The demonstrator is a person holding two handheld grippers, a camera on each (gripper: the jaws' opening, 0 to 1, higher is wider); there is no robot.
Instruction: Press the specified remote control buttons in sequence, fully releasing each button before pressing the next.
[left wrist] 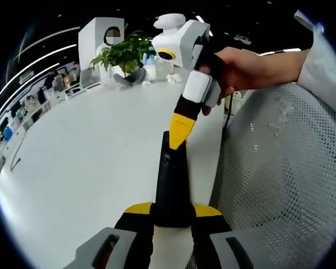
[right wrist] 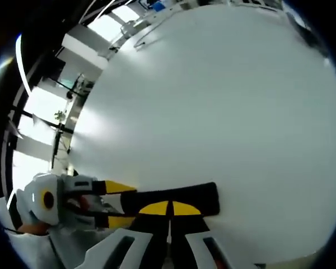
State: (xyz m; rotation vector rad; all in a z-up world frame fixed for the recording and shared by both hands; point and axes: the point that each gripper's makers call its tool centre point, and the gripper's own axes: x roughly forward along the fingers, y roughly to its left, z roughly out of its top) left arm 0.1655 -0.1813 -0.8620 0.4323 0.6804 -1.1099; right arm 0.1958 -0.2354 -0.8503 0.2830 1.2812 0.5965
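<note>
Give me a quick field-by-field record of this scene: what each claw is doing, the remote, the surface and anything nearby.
Left claw: shut on the near end of the remote
Right claw: jaws together, tip down on the remote's far end
Remote: black, long, lying on the table near its edge
Table: white, glossy
Person's hand: gripping the right claw's handle
Potted plant: at the far end of the table
Mesh chair: grey, beside the table

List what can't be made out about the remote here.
Remote buttons: left gripper view, face dark and foreshortened, no labels readable.
Spot under the tip: left gripper view, covered by right tongs.
Remote's left end: right gripper view, hidden by left tongs.
</note>
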